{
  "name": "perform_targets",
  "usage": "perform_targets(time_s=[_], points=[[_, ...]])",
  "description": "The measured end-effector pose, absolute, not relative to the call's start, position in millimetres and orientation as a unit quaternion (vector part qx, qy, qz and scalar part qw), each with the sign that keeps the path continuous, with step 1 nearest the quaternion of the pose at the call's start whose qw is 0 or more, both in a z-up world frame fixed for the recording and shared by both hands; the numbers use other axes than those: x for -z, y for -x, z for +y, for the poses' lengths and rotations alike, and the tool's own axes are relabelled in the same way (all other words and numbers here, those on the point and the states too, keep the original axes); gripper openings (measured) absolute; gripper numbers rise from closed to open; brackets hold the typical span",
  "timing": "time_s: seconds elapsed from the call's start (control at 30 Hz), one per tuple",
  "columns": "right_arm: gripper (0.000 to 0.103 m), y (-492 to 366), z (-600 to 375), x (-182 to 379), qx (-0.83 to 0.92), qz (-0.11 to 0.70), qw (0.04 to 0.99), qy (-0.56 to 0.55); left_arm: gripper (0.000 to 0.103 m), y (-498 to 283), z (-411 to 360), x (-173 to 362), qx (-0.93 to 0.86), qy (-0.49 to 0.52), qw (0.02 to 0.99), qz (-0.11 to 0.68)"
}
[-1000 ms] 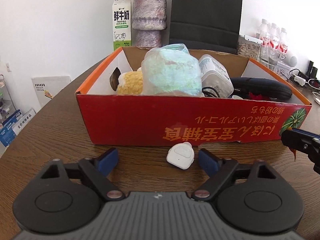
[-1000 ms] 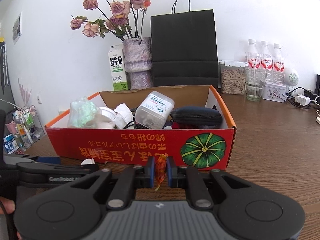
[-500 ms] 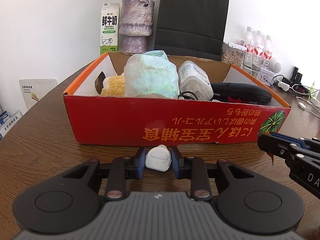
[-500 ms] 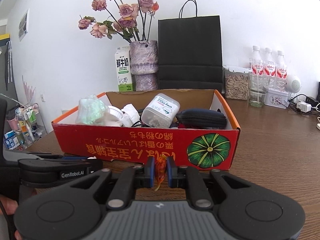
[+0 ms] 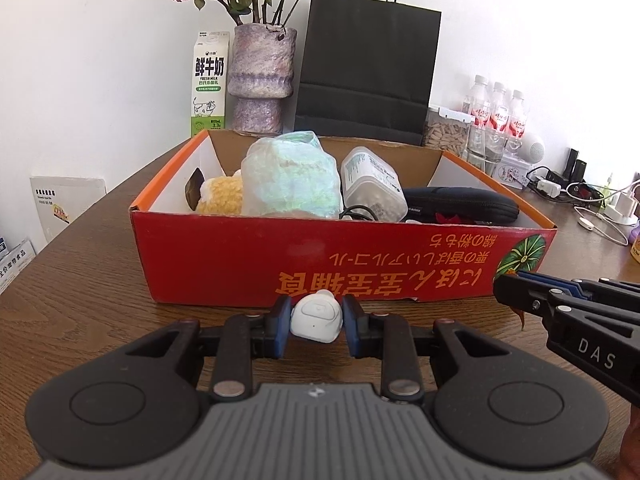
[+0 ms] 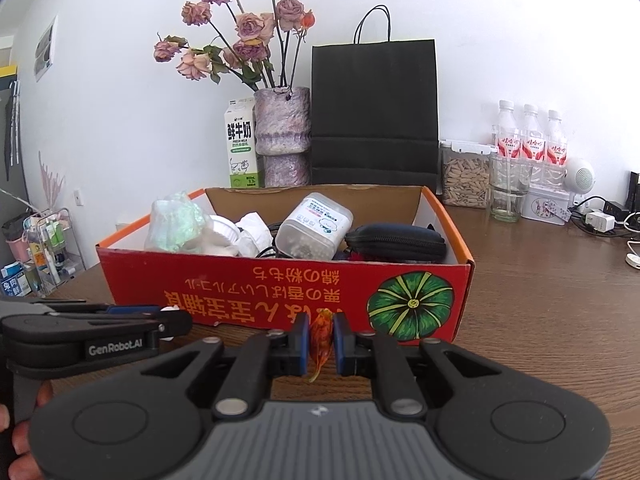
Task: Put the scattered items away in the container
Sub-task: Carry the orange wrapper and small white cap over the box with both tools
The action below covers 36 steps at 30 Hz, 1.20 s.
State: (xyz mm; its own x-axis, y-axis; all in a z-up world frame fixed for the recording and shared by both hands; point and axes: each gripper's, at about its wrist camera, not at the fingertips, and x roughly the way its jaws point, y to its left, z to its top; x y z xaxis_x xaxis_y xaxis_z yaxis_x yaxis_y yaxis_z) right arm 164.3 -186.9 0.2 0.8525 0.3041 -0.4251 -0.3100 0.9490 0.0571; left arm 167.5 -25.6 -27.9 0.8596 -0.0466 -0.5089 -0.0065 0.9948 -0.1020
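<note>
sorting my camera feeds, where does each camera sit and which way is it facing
Left wrist: on the left gripper, looking forward and slightly down at the red box; its own fingers clamp a small white device, and the right gripper enters at right.
Right wrist: on the right gripper, facing the same box from further right; its fingers pinch an orange petal, with the left gripper and a hand at left.
Shared: the box, milk carton, vase, black paper bag.

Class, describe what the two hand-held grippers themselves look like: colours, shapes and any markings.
Both match: the left hand-held gripper and the right hand-held gripper have matte black linkage arms with silver pivot pins, blue finger pads, round black side discs and a ribbed grey centre plate. White lettering on the side of each: "GenRobot.AI" on the left, "DAS" visible on the right.
</note>
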Motion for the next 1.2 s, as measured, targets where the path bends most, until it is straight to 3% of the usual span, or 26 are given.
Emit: perform_targets(time_s=[0.4,0.77,1.03,1.2], points=[[0.012,-156.1,-188.8,-4.5,-0.165,0.188,0.968,0.005,0.028,-156.3,-19.0,17.4,0.017,0.071,0.973,0.218],[0.012,-161.7,-185.2,-40.9,-0.192,0.154,0.969,0.006,0.028,-151.4,-6.7,-33.3,0.035,0.080,0.984,0.154],[0.012,-186.4,-162.5,-78.3,-0.195,0.104,0.974,0.049,0.028,-189.8,-5.7,-77.6,0.018,0.069,0.992,0.105],[0.012,-225.7,-161.2,-74.7,-0.176,0.116,0.978,0.001,0.028,-229.3,-1.4,-66.2,0.003,0.094,0.990,0.104]])
